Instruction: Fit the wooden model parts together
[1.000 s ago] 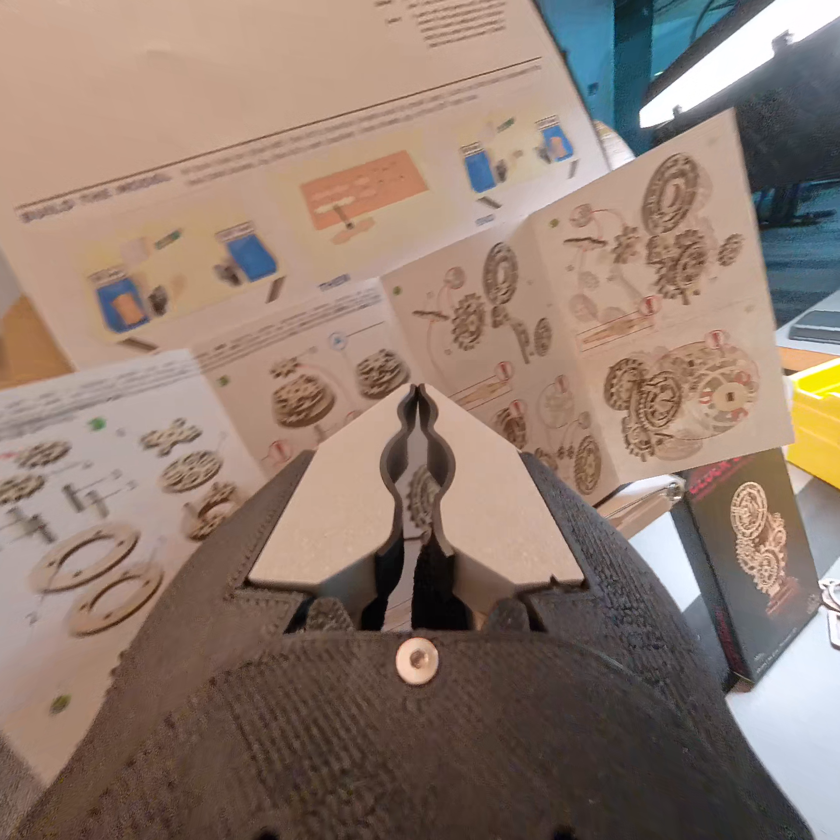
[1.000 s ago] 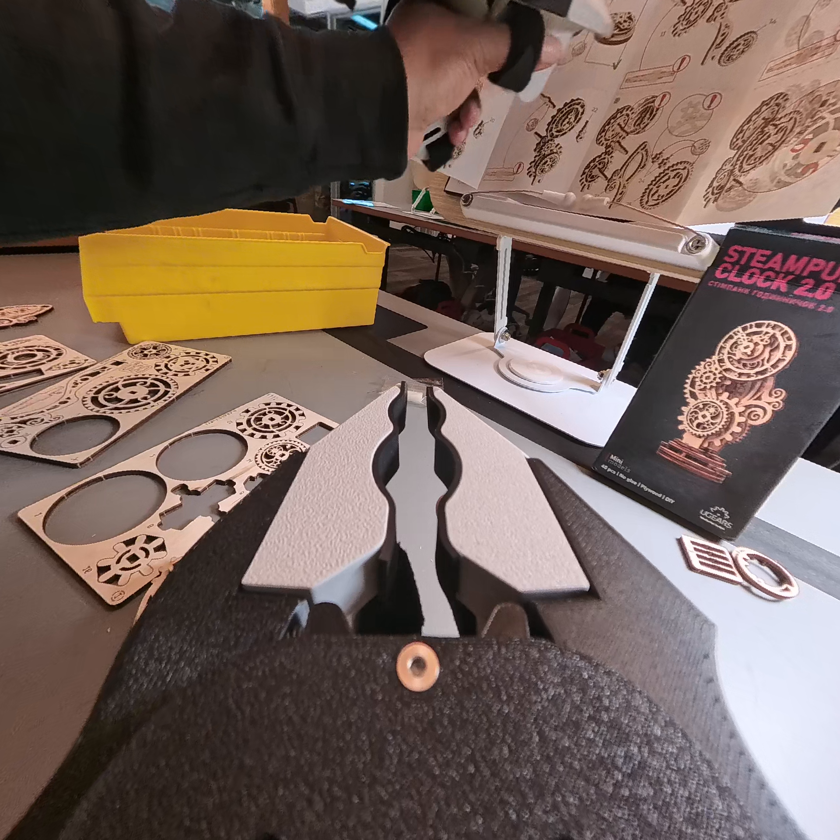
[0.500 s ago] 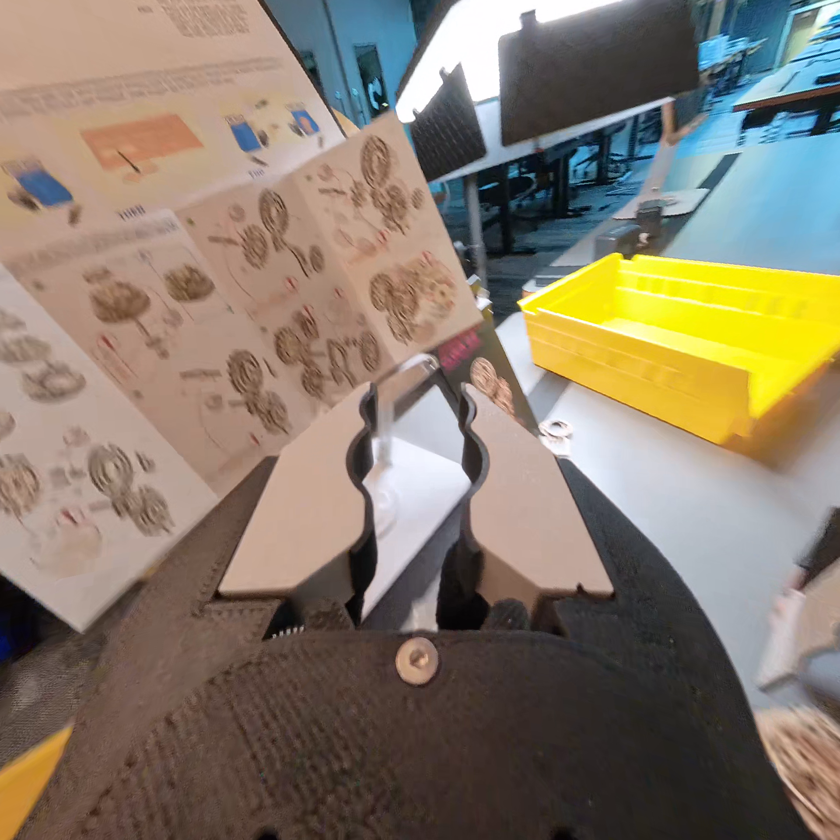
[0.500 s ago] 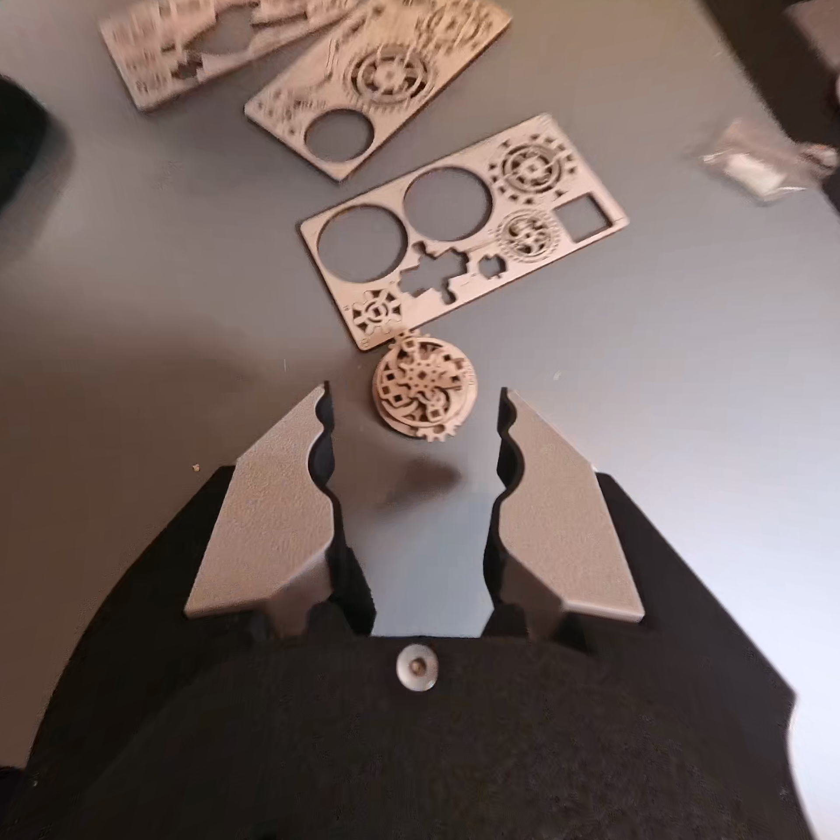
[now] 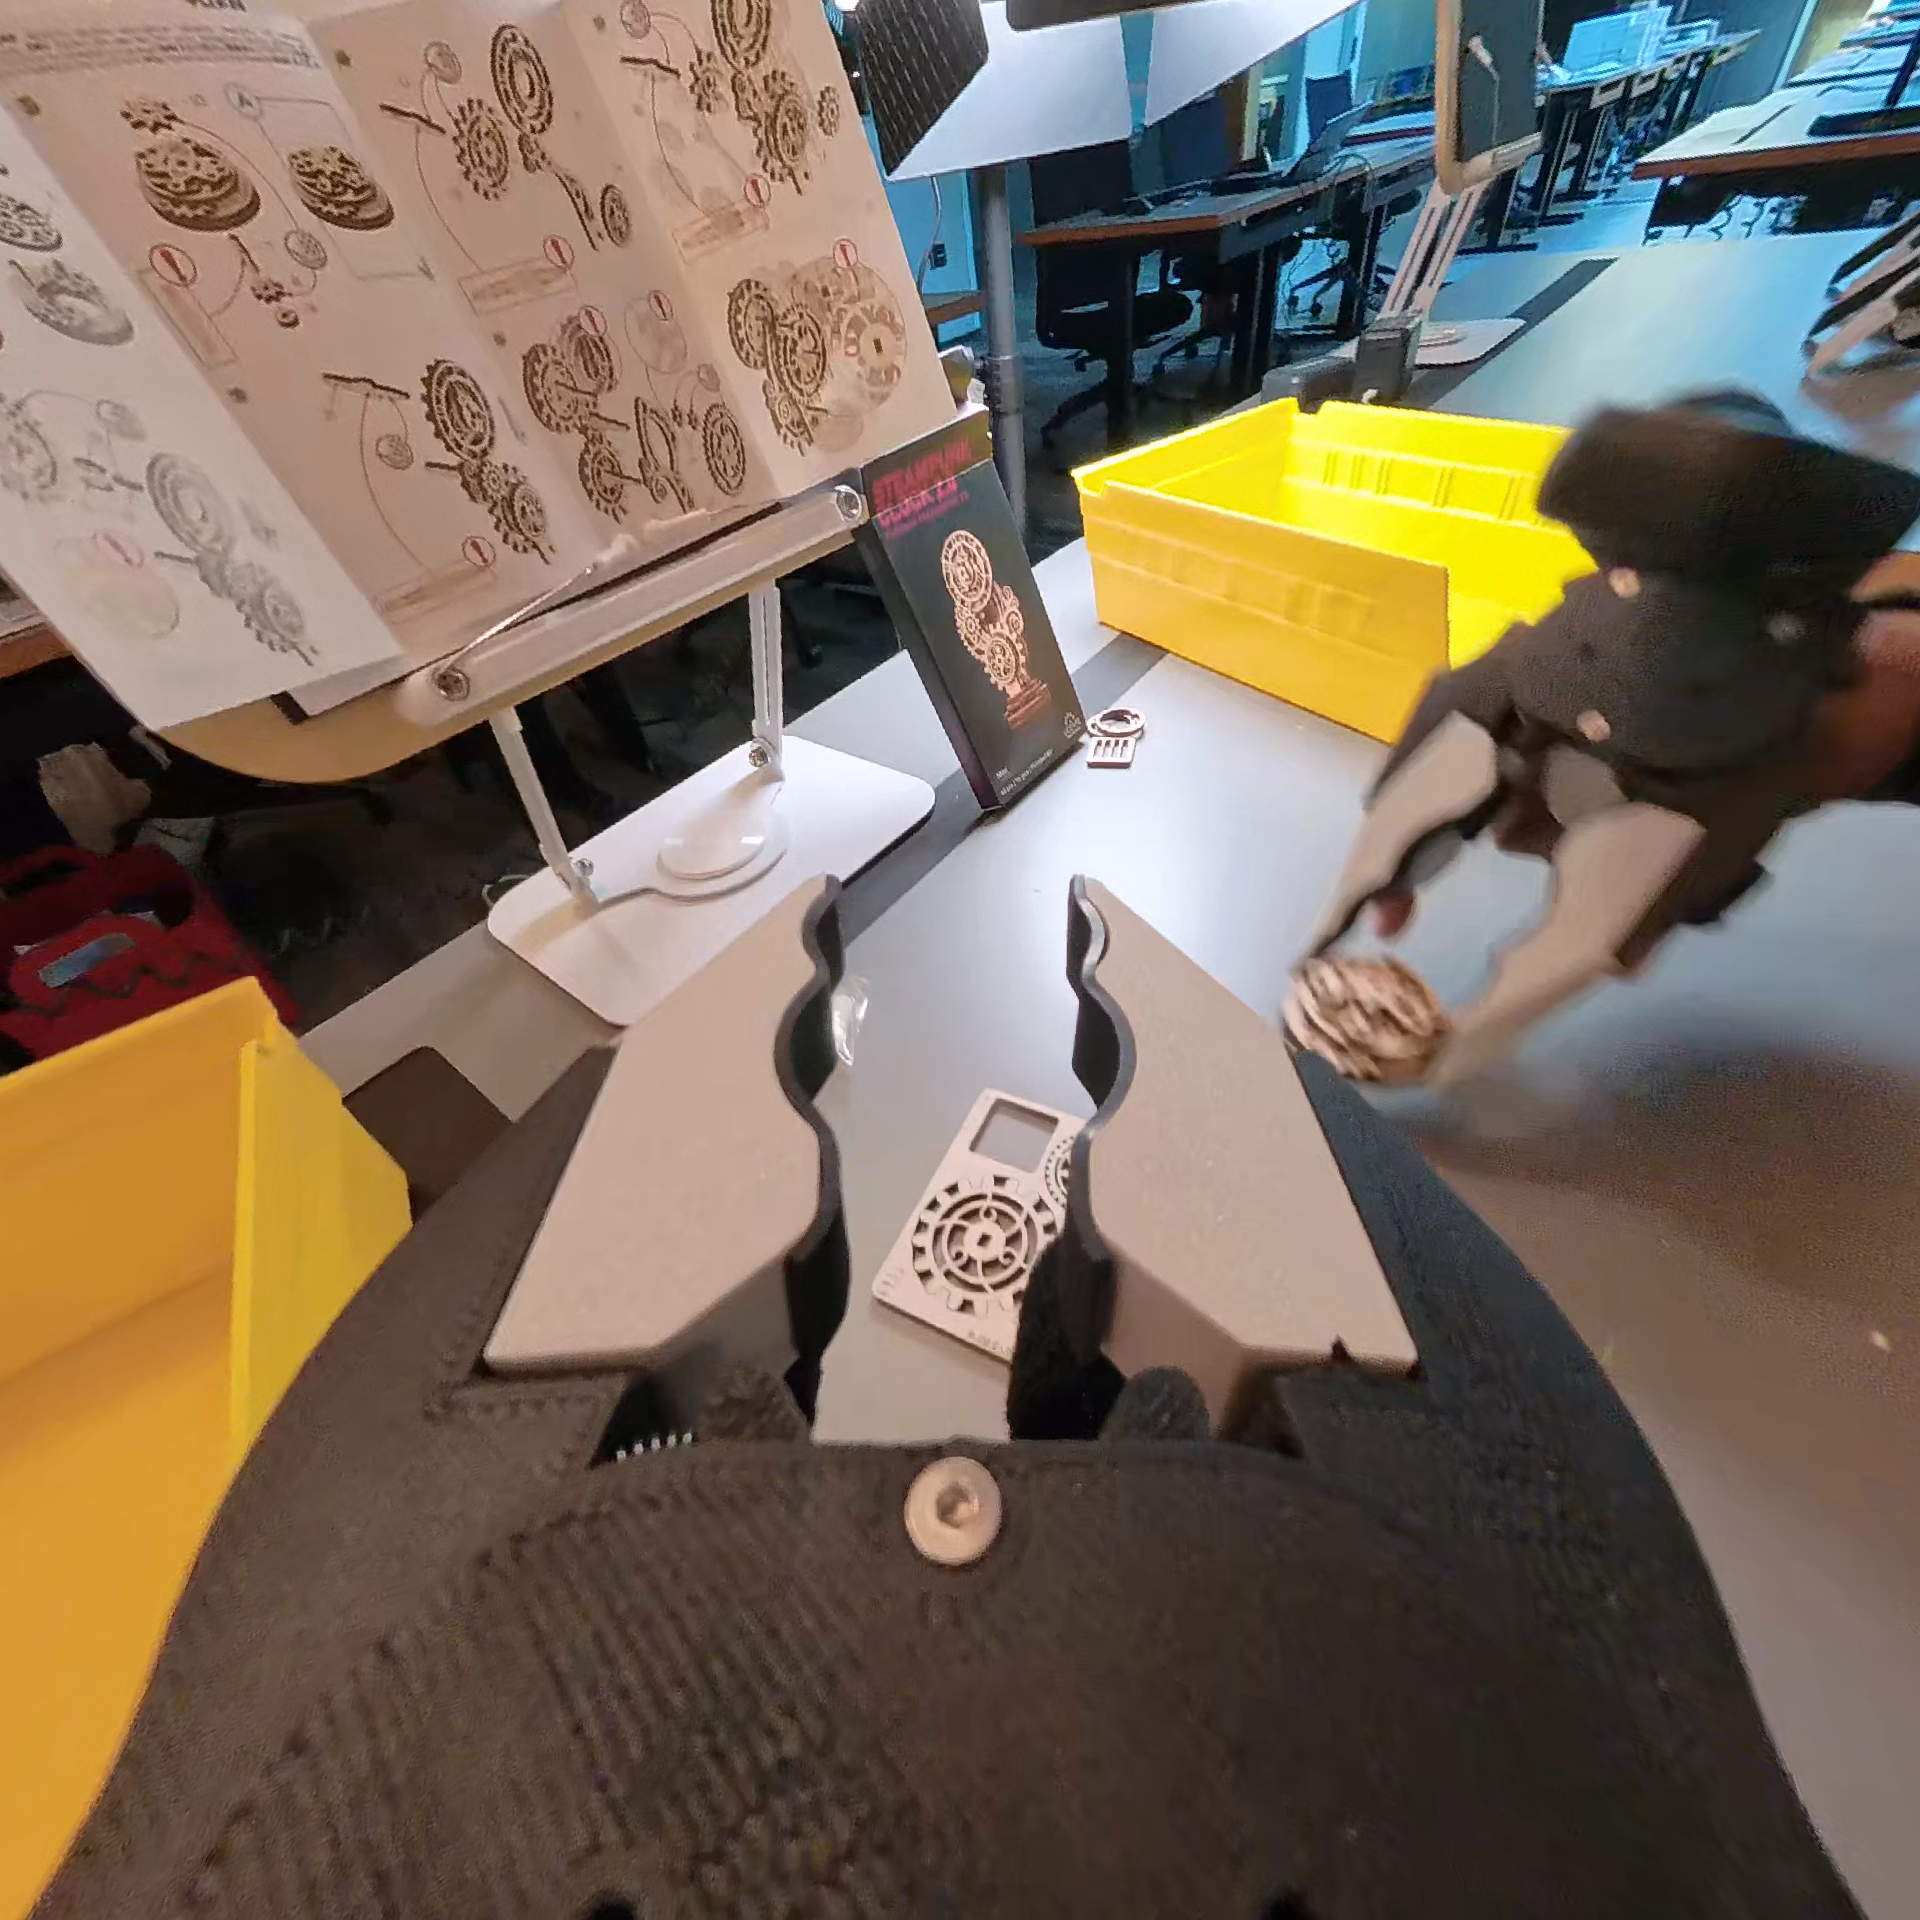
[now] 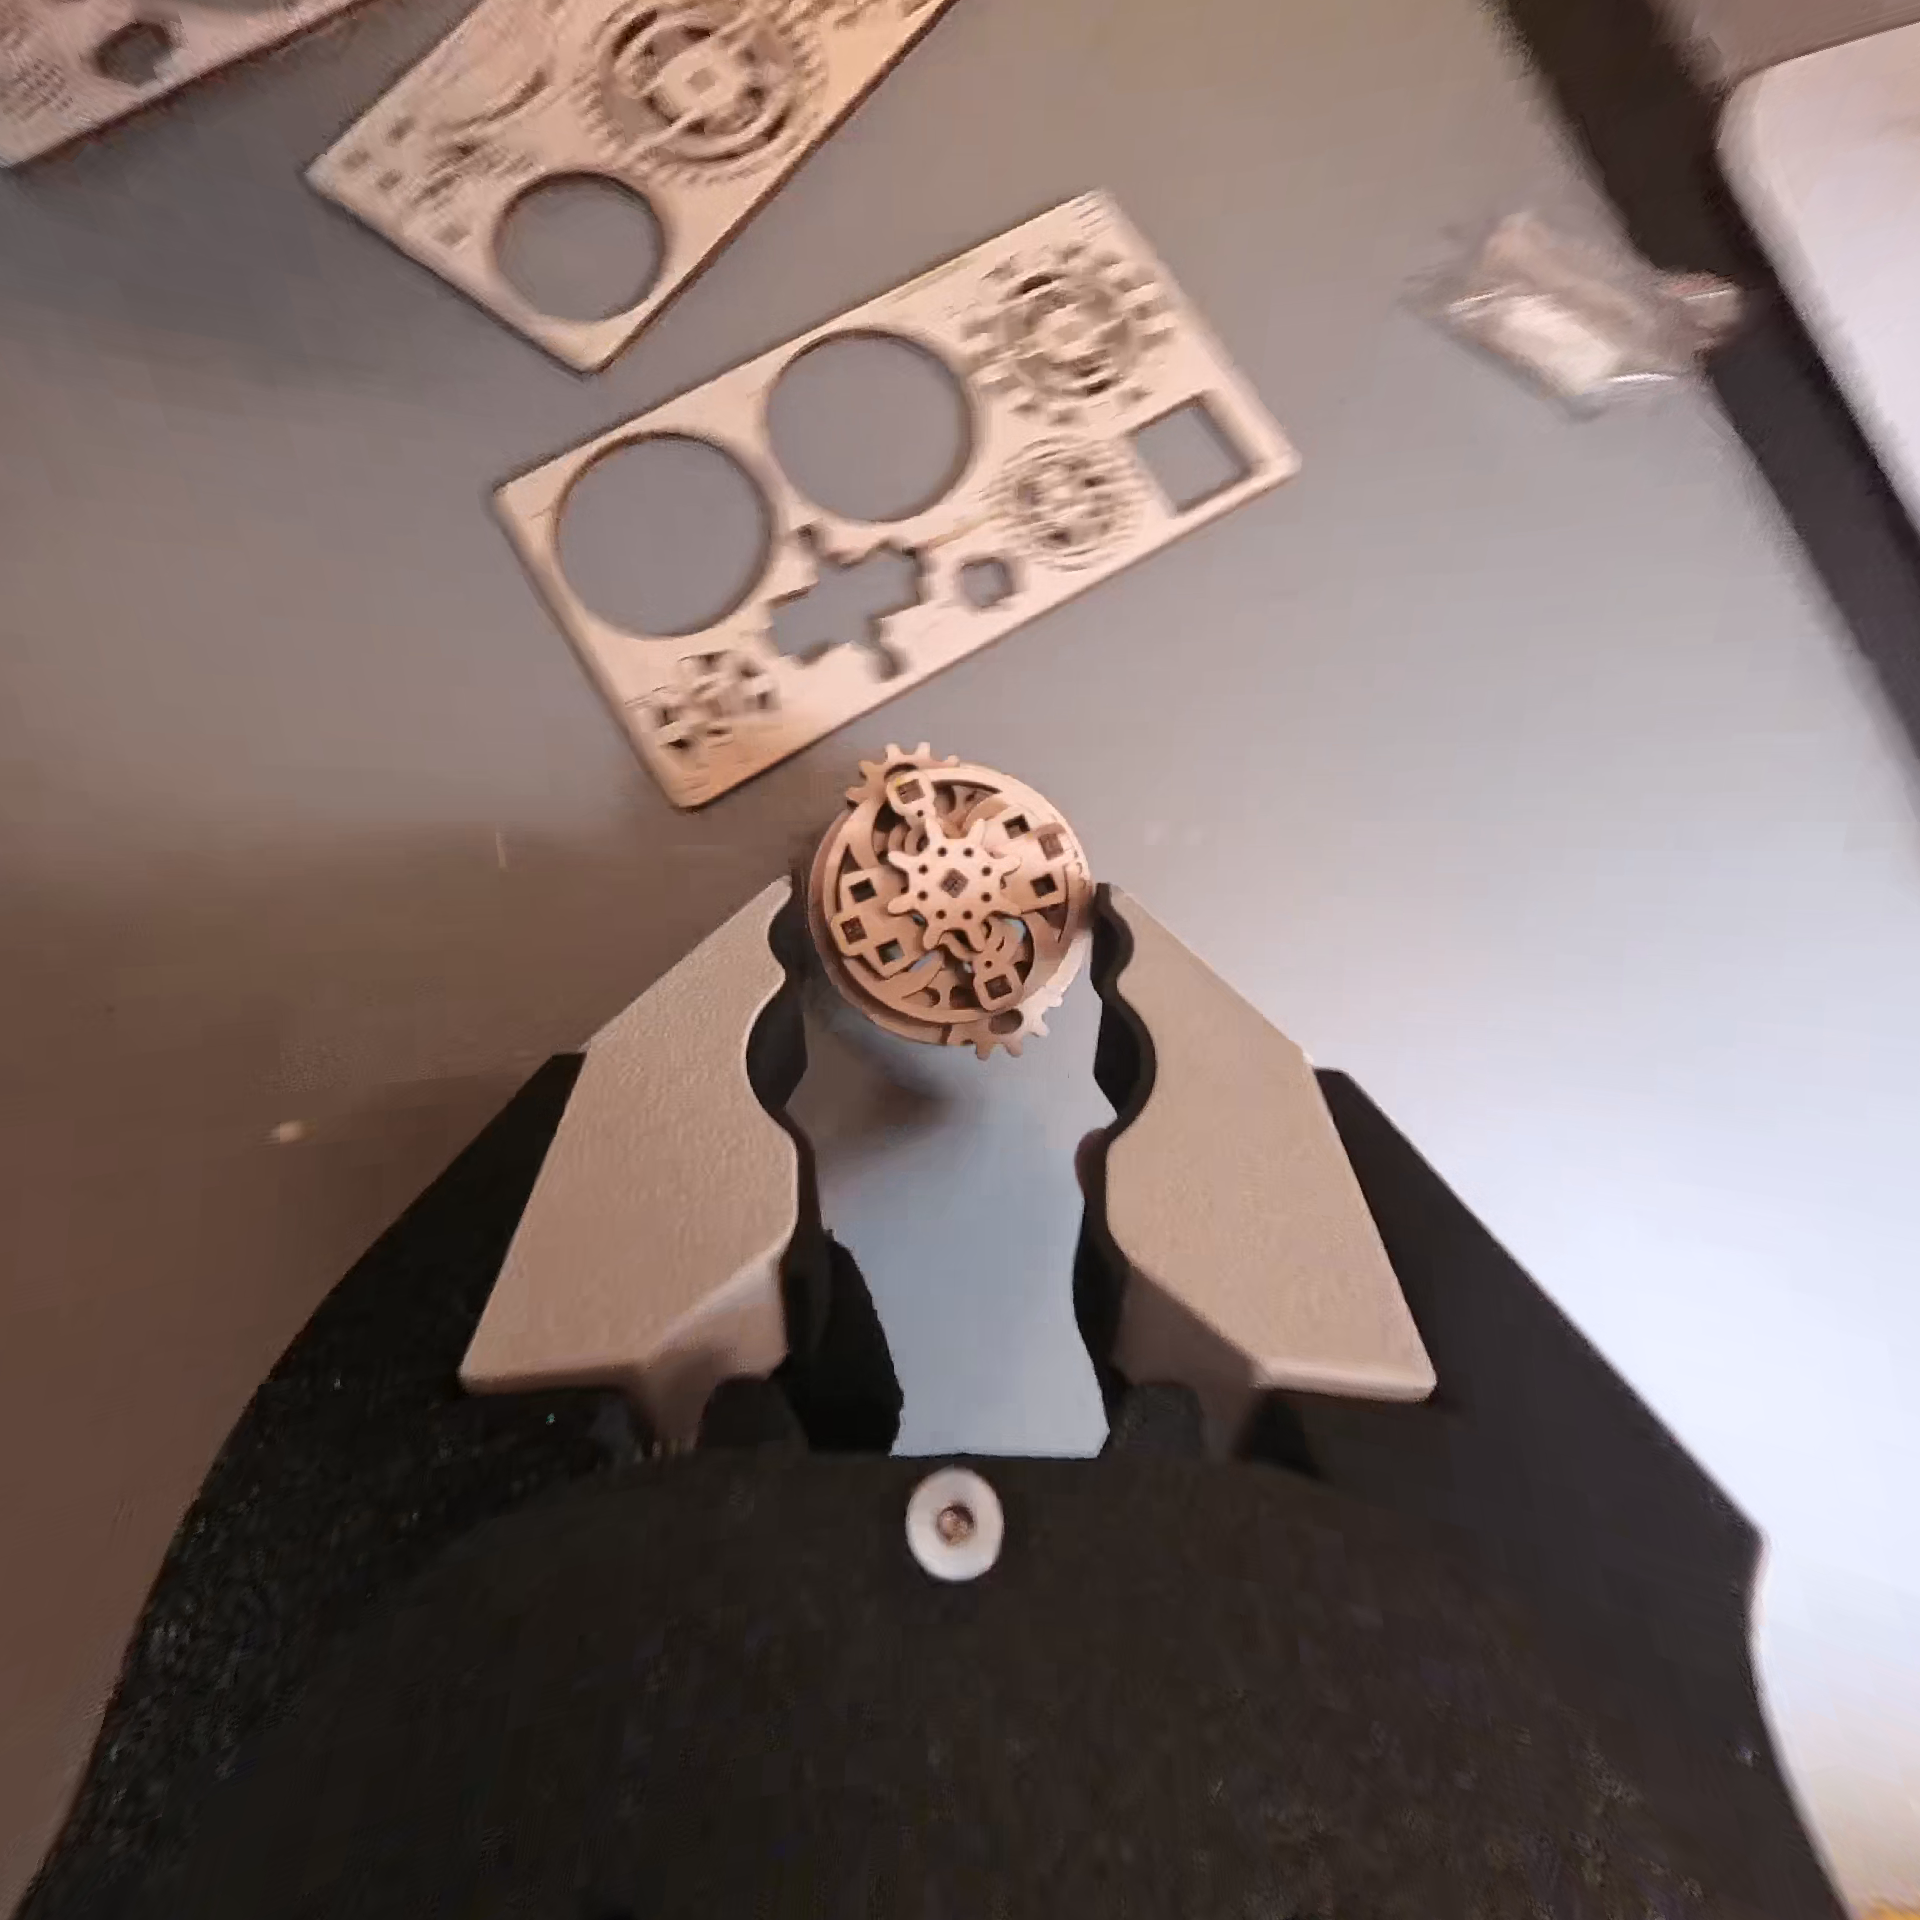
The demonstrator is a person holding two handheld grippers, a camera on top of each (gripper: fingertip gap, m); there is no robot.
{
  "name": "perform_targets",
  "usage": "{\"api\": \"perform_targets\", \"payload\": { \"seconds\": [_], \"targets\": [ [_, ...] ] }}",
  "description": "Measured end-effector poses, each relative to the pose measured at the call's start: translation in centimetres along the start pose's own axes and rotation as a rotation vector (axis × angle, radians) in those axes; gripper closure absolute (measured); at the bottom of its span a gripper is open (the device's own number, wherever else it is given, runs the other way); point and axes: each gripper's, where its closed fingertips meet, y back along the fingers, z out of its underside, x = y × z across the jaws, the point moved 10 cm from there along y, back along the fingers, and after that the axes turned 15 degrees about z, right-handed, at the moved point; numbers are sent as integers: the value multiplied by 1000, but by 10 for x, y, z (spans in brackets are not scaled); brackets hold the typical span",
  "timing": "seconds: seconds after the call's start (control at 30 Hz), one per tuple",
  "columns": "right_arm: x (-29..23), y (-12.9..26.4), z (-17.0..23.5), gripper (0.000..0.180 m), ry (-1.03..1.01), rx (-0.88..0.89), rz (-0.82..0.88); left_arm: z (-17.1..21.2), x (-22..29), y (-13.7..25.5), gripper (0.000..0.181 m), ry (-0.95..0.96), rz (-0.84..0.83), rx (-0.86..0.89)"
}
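Broadly, a grey table (image 5: 1662,1299) carries everything shown. At its far side stand a white stand holding the open instruction sheet (image 5: 468,312) and, to the right, a yellow bin (image 5: 1299,561); a dark box (image 5: 966,634) leans upright between them. Nearer, the left gripper (image 5: 951,914) hovers with its jaws moderately apart and nothing between them, above one end of a punched wooden sheet (image 6: 894,499) lying flat. The right gripper (image 6: 940,904), blurred in the left wrist view, has its fingertips set against opposite edges of the round wooden gear assembly (image 6: 951,899), which sits just beside the sheet's near corner. A small clear packet (image 6: 1569,307) lies well apart, near the stand's base.
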Motion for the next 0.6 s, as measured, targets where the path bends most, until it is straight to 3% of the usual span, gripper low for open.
{"api": "perform_targets", "payload": {
  "seconds": [0.13, 0.27, 0.4, 0.6],
  "targets": [
    [64, -4, -18, 127, -34, 30, 131, 10, 7, 4, 139, 18, 16, 12],
    [114, -51, -34, 127, -42, -16, 132, 23, 11, -1, 140, -5, 1, -3],
    [127, -91, -49, 127, -27, -56, 70, 30, 14, -3, 142, -20, -14, -16],
    [123, -111, -55, 127, 27, -136, 96, 37, 10, -8, 141, 14, 4, -21]
  ]
}}
